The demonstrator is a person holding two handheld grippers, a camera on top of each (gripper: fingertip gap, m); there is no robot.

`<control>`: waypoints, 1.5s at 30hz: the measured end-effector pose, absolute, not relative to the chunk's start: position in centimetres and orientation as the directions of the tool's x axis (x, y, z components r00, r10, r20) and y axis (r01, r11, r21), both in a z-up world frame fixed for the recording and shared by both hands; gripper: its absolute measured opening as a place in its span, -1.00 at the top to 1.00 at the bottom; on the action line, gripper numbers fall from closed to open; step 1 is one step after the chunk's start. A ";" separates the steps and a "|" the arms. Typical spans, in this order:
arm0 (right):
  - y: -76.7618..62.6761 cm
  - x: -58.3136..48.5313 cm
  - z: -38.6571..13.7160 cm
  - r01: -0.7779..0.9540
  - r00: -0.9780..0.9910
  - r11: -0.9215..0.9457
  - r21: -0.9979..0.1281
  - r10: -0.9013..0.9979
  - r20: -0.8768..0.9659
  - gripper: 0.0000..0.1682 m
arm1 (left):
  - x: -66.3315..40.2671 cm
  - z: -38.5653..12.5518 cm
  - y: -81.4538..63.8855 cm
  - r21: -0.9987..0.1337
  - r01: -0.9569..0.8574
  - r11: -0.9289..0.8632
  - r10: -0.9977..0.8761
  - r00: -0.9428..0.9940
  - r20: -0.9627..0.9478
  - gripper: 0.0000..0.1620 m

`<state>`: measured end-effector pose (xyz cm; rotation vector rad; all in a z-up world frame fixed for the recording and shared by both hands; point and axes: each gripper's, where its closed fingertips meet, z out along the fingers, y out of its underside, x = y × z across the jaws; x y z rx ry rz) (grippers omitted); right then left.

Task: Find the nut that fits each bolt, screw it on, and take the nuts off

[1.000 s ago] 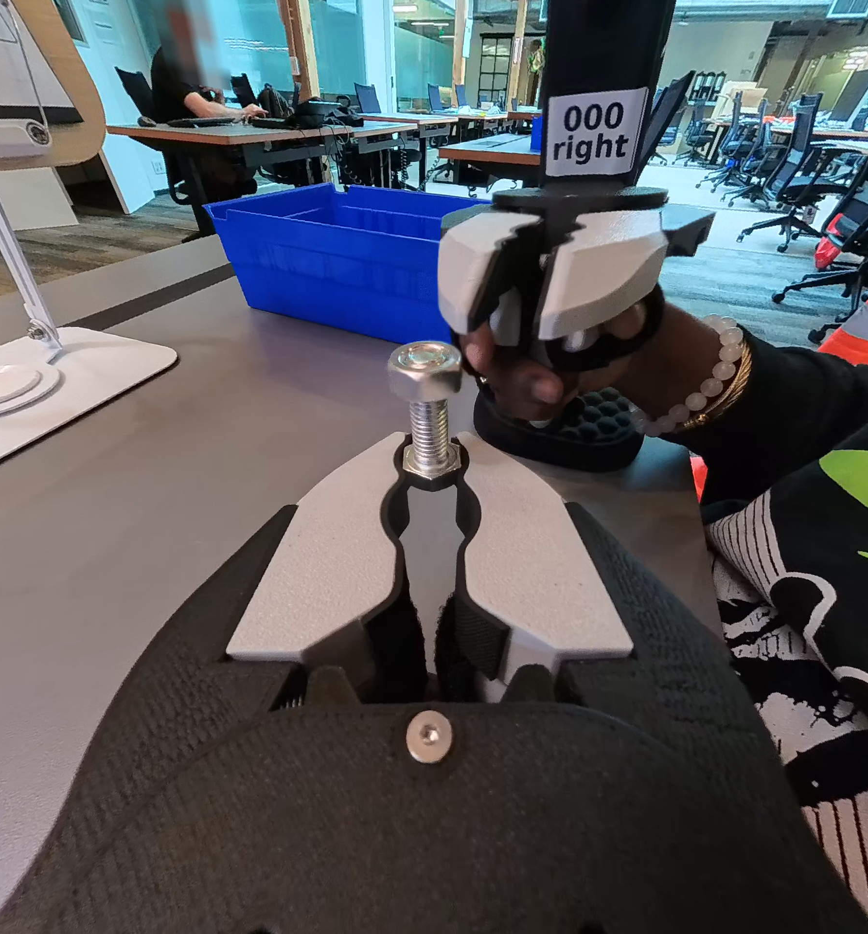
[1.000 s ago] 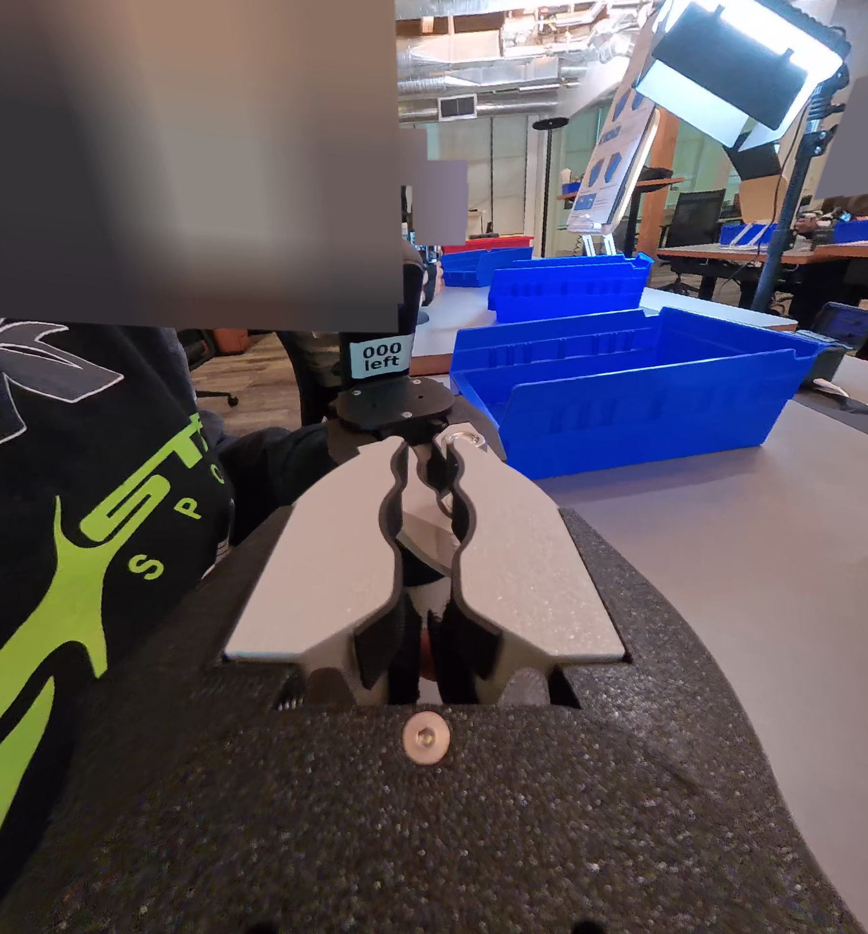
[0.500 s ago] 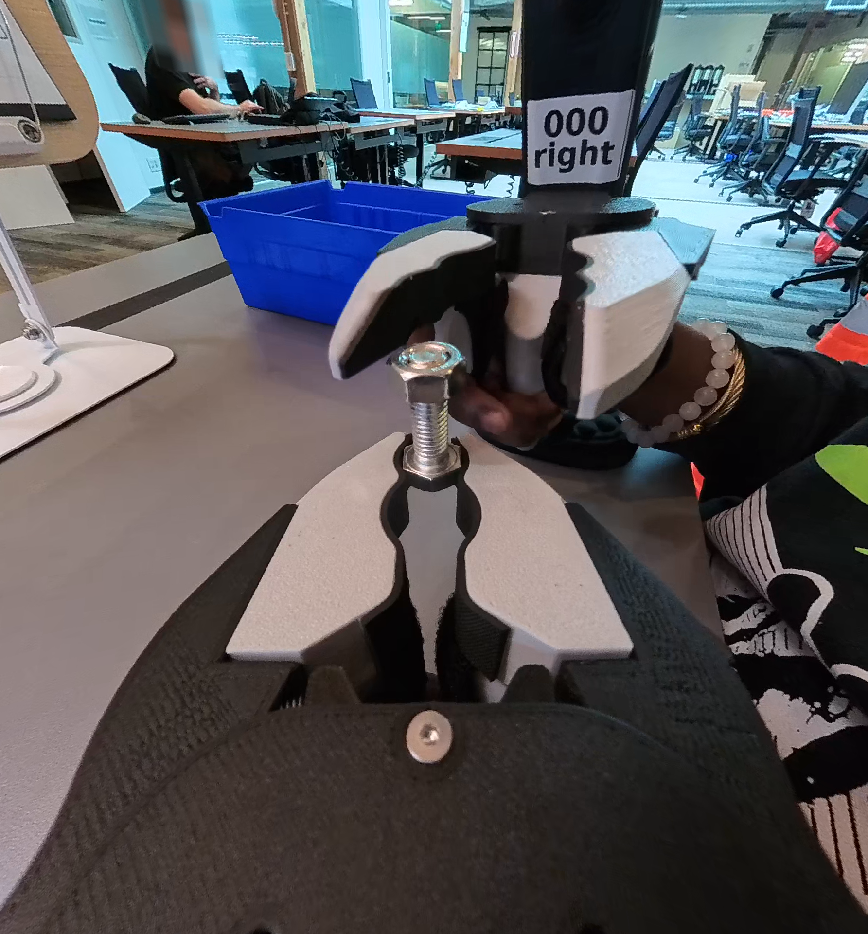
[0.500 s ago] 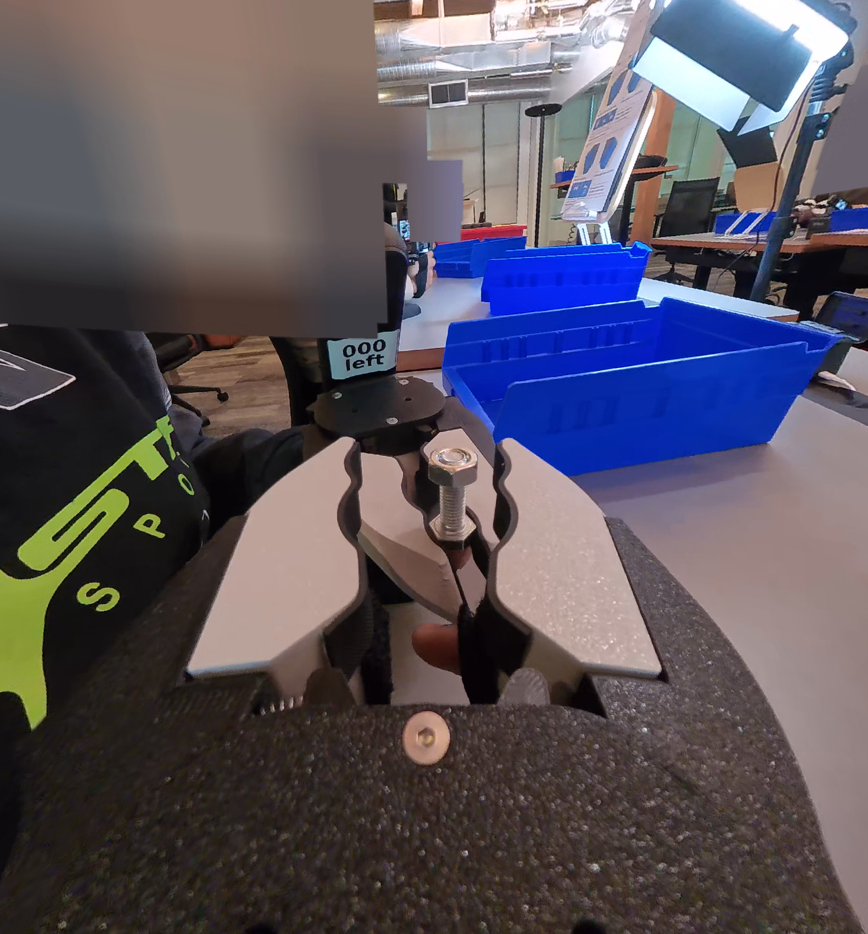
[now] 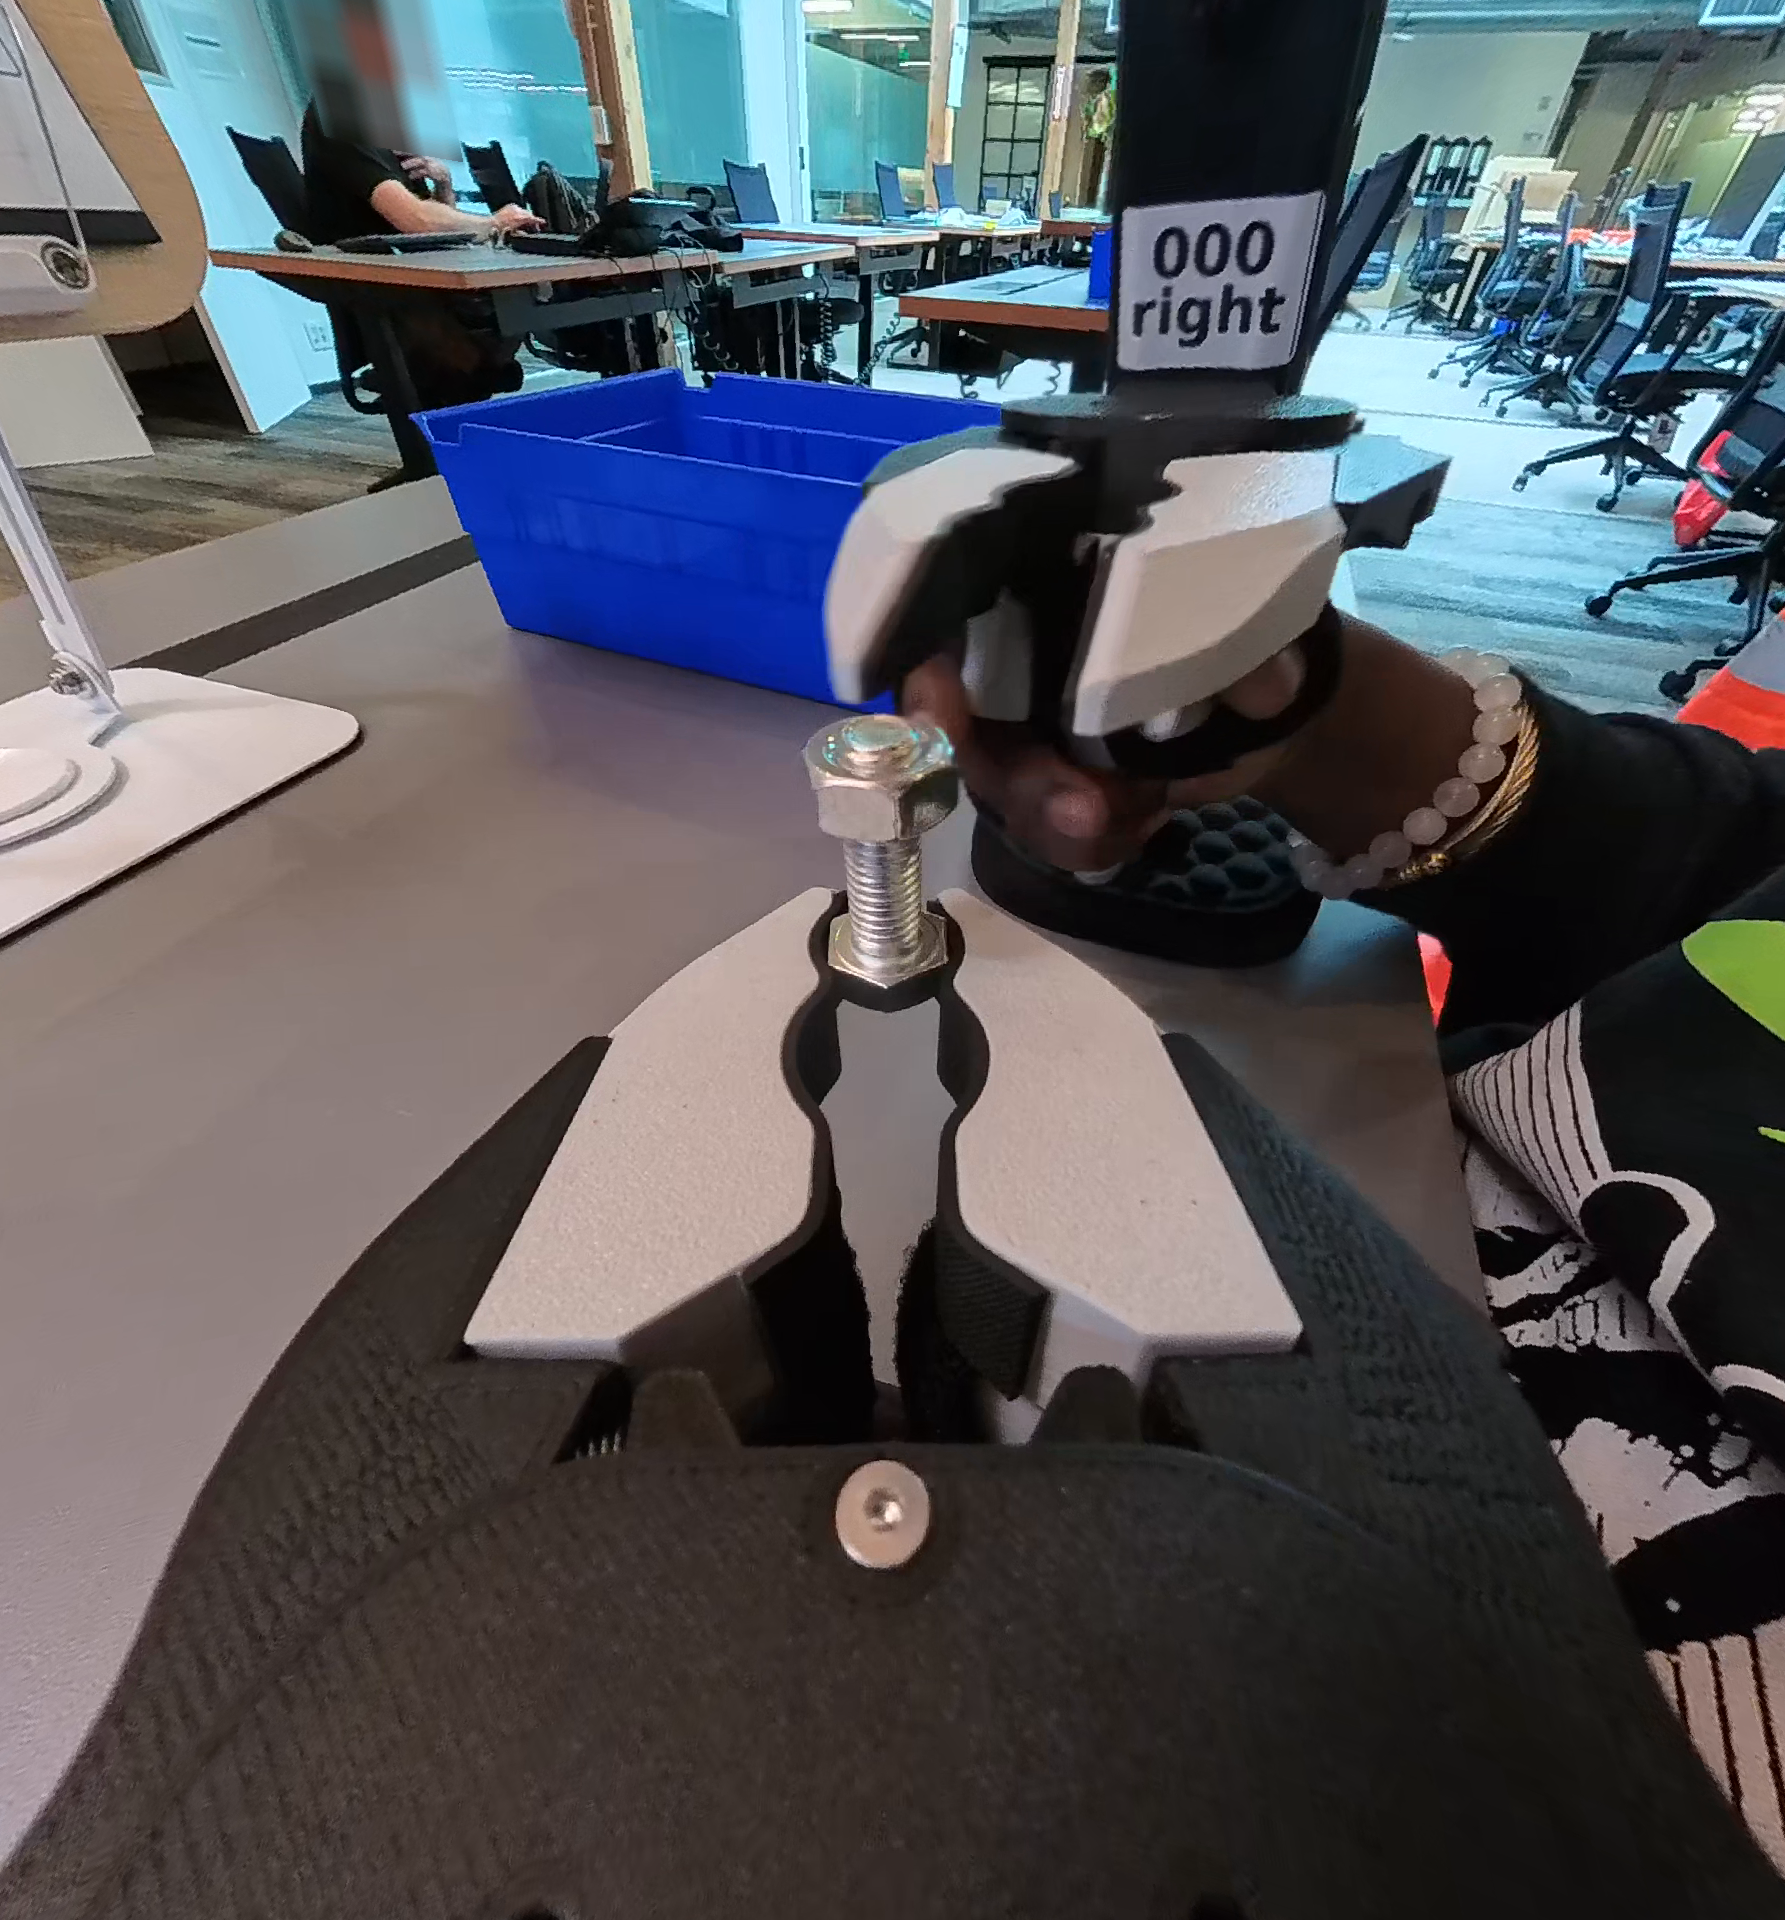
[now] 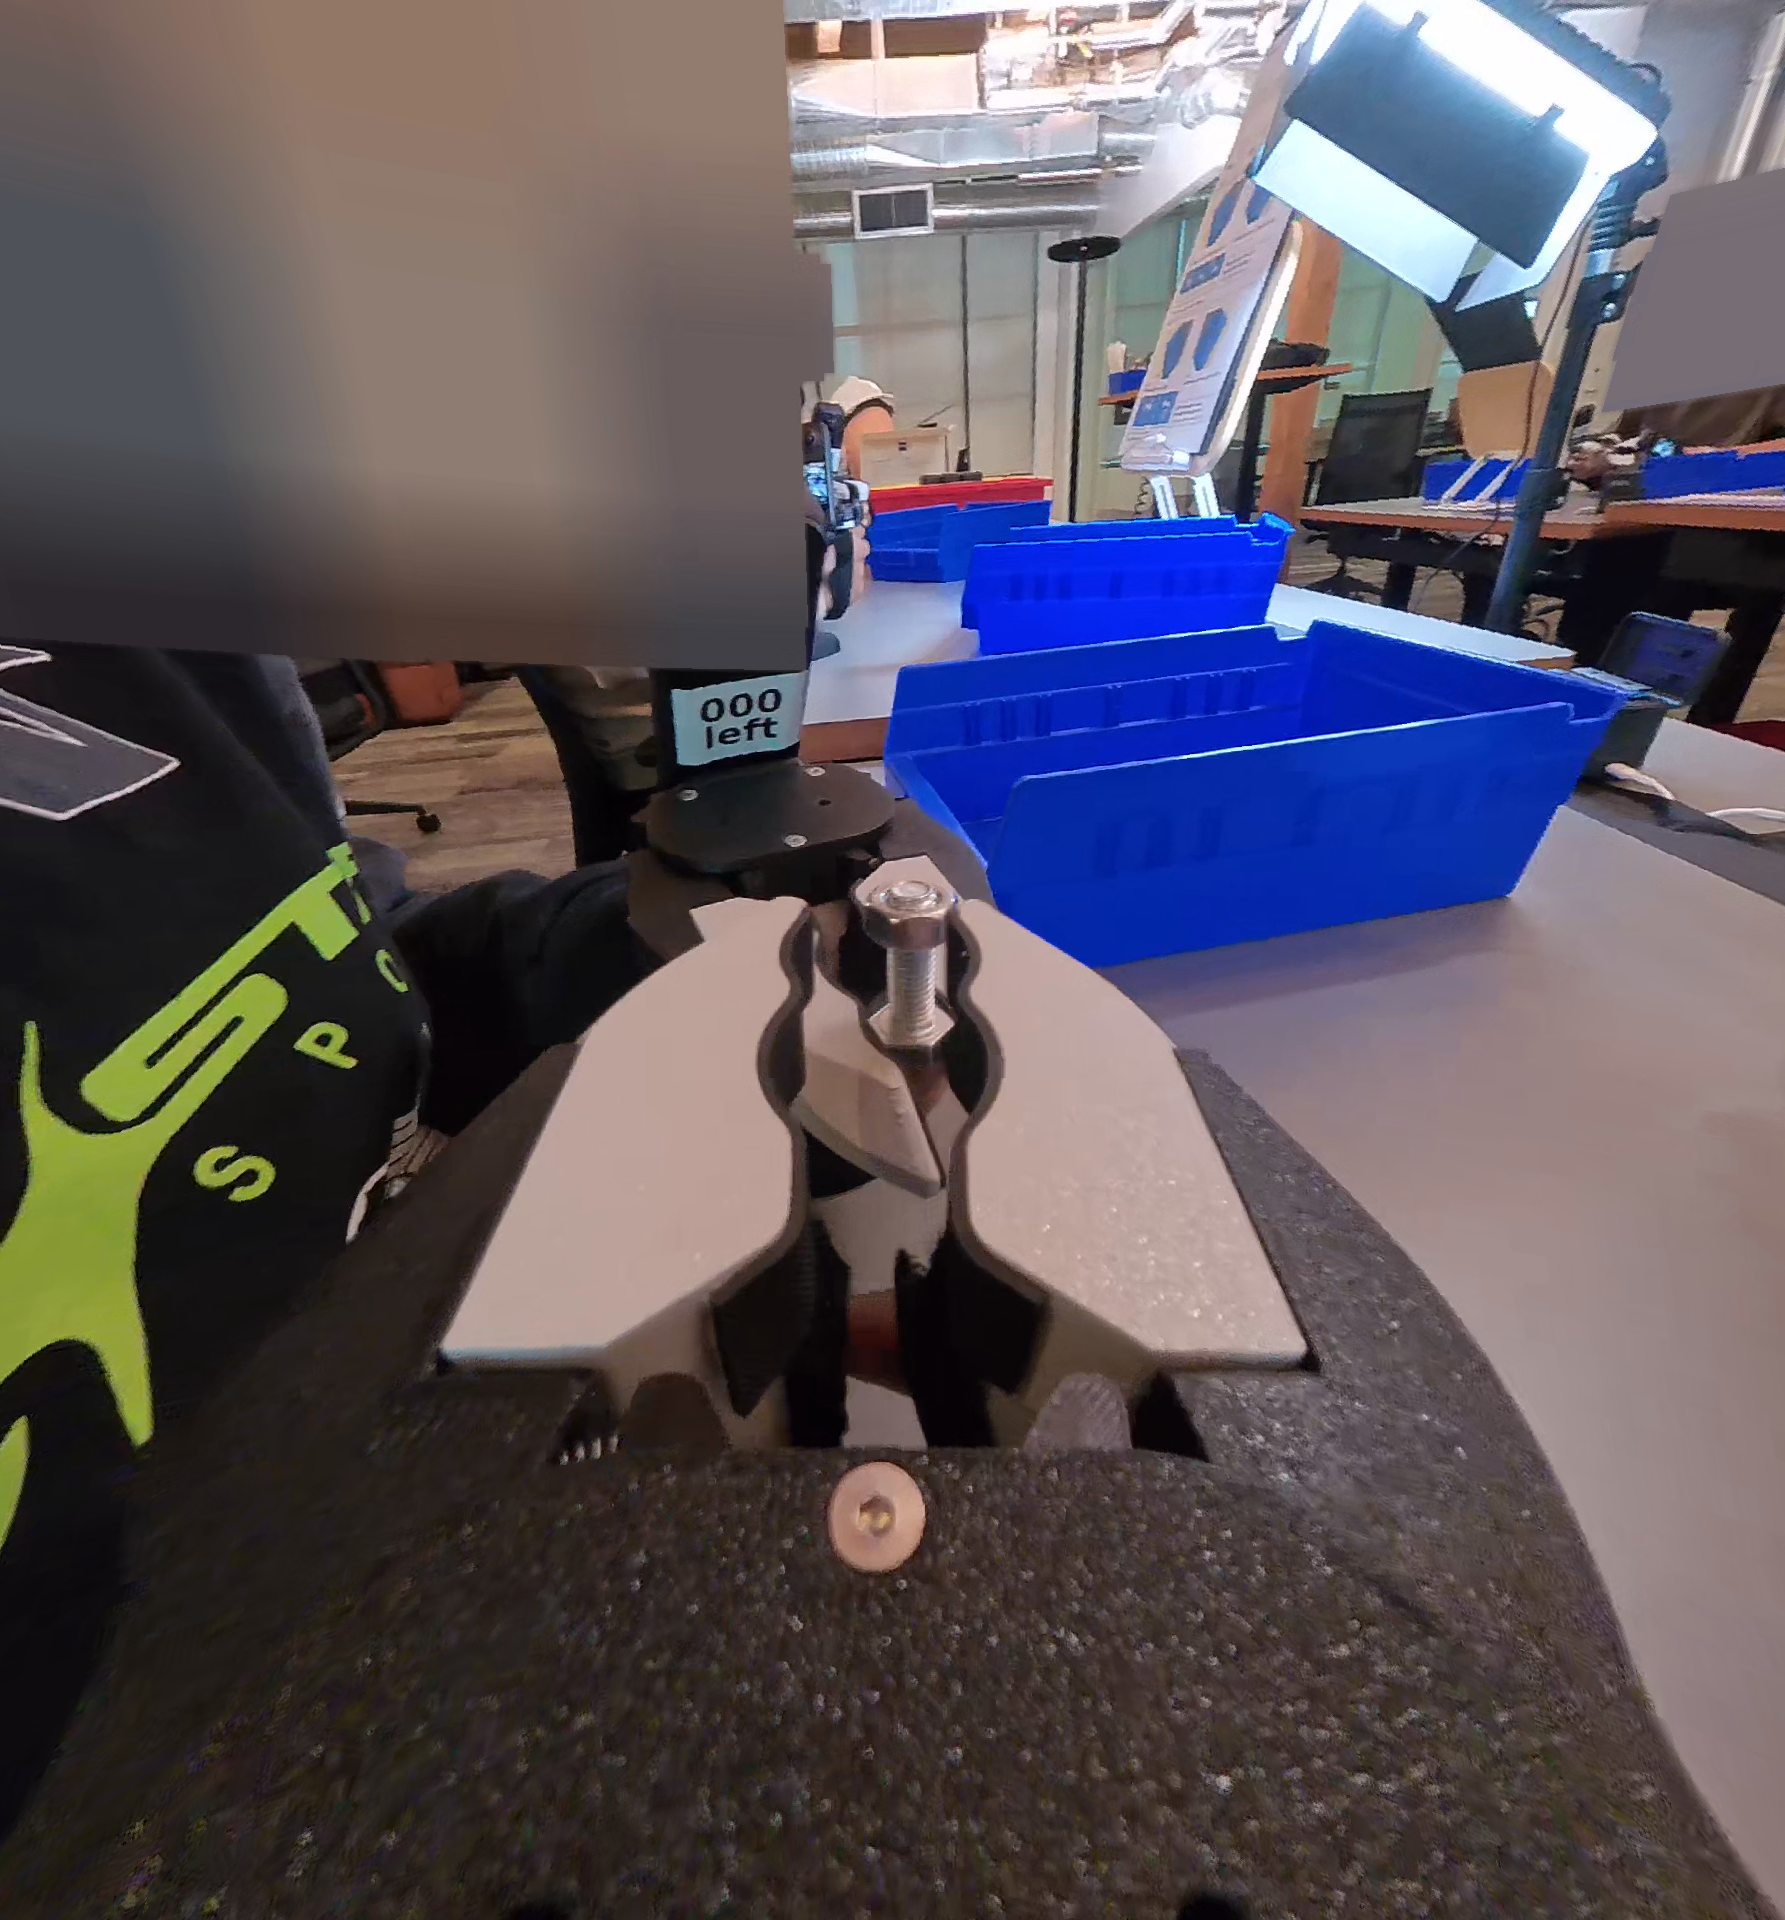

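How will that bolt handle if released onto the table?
Likely rigid and heavy for its size: the bolt looks solid metal. The left hand-held gripper clamps its hex end, probably resisting twist. Laid down, hex flats should limit rolling.

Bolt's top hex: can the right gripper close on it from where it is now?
Probably yes. The right gripper is open, just above and beside the top hex, with nothing between them. The left gripper holds the bolt upright by its lower end.
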<state>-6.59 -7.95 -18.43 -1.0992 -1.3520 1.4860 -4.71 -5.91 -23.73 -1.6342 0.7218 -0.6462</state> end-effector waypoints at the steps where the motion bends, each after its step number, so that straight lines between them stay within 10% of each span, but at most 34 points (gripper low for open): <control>1: -7.9 -6.9 -18.5 -0.019 -0.269 -0.085 -0.996 0.960 -0.077 0.62 | -4.7 -23.7 -5.9 -0.985 -0.110 -0.132 -0.754 0.656 0.028 0.82; 12: -9.0 -8.3 -18.8 0.005 -0.309 -0.077 -0.997 0.948 -0.075 0.41 | -4.6 -23.8 -6.0 -0.984 -0.116 -0.132 -0.759 0.651 0.025 0.82; 21: -8.6 -5.7 -18.5 -0.008 -0.334 -0.105 -0.994 0.938 -0.096 0.88 | -4.7 -23.8 -6.0 -0.984 -0.113 -0.137 -0.755 0.655 0.030 0.82; 36: -9.1 -8.5 -19.1 0.009 -0.318 -0.086 -0.996 0.944 -0.084 0.39 | -4.5 -23.8 -6.2 -0.984 -0.123 -0.131 -0.762 0.648 0.021 0.82; 45: -8.5 -6.2 -18.8 0.004 -0.328 -0.102 -0.995 0.939 -0.097 0.80 | -4.6 -23.8 -6.0 -0.984 -0.113 -0.138 -0.755 0.655 0.030 0.82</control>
